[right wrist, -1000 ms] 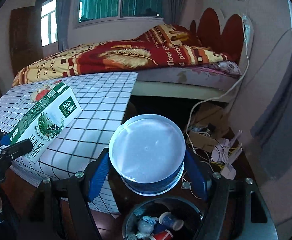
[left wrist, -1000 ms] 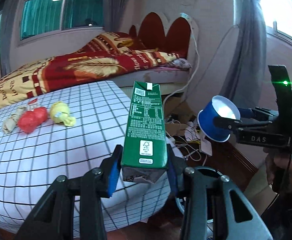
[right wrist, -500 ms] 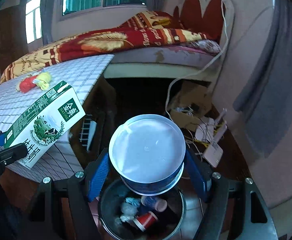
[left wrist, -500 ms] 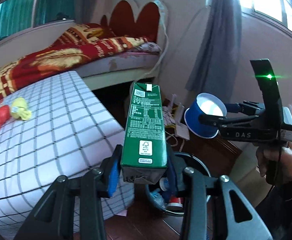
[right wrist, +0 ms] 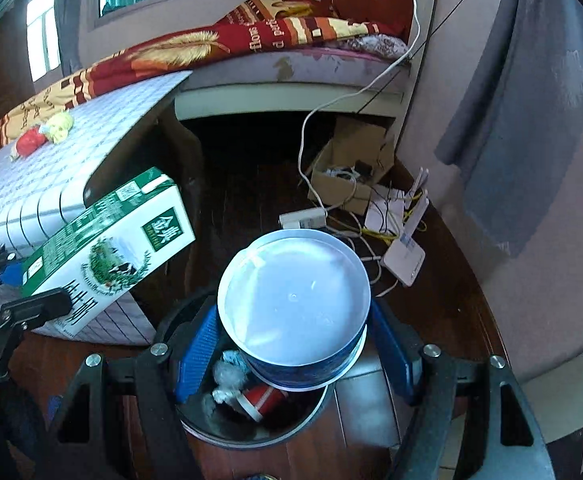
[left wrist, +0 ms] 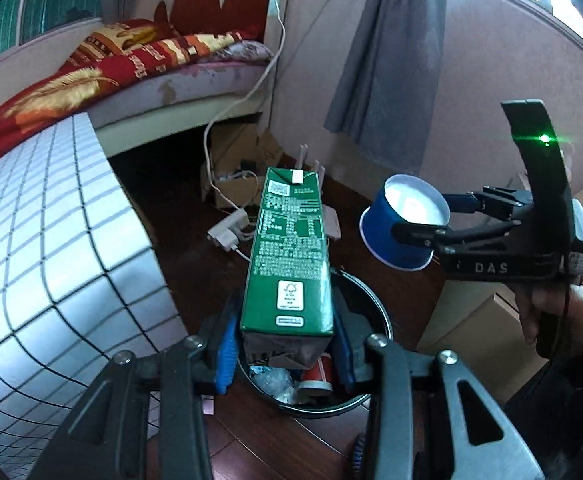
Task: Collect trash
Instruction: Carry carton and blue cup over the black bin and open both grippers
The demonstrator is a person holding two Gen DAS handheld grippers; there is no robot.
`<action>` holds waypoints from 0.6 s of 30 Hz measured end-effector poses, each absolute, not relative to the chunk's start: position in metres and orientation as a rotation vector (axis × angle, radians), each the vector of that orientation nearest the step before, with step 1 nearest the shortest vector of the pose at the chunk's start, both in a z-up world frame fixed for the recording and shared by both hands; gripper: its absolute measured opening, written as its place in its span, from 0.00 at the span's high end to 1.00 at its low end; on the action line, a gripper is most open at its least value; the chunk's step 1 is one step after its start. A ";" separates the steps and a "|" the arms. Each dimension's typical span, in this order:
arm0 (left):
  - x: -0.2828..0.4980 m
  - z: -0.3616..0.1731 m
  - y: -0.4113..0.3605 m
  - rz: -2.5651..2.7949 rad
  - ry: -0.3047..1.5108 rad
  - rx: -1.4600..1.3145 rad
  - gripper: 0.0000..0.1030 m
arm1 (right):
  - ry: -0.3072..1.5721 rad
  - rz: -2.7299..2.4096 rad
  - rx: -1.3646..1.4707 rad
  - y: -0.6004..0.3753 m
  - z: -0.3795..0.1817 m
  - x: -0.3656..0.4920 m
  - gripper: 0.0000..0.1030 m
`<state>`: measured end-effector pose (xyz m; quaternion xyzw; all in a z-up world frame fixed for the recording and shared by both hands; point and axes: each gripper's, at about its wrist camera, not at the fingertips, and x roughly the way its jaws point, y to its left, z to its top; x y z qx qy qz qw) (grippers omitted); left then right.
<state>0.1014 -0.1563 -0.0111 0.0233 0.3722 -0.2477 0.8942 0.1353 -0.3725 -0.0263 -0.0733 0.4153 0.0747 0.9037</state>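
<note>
My left gripper point(left wrist: 285, 350) is shut on the base of a green milk carton point(left wrist: 289, 256), which juts forward over a black round trash bin point(left wrist: 367, 392) on the floor. That carton point(right wrist: 107, 248) also shows at the left of the right wrist view. My right gripper point(right wrist: 293, 350) is shut on a blue paper bowl point(right wrist: 293, 300) with a white inside, held right above the bin point(right wrist: 195, 420). The bin holds a red cup point(right wrist: 263, 398) and crumpled paper. In the left wrist view the bowl point(left wrist: 405, 220) hangs to the right of the carton.
A table with a checked white cloth point(left wrist: 39, 248) stands left of the bin, with red and yellow wrappers point(right wrist: 45, 132) on it. A cardboard box point(right wrist: 347, 168), cables and a white router point(right wrist: 405, 256) lie on the dark wood floor behind. A bed point(right wrist: 251, 52) lies beyond.
Both grippers moved away from the table and down toward the bin, each keeping its hold. The bin now lies directly beneath the carton and the bowl.
</note>
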 end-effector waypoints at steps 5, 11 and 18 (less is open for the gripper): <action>0.106 -0.029 -0.168 -0.537 0.825 0.062 0.60 | 0.893 0.184 -0.170 -0.375 -0.046 0.128 0.28; 0.111 -0.056 -0.176 -0.543 0.907 0.082 0.60 | 0.944 0.228 -0.196 -0.375 -0.074 0.125 0.28; 0.119 -0.080 -0.179 -0.529 0.976 0.077 0.60 | 1.002 0.296 -0.219 -0.364 -0.102 0.135 0.27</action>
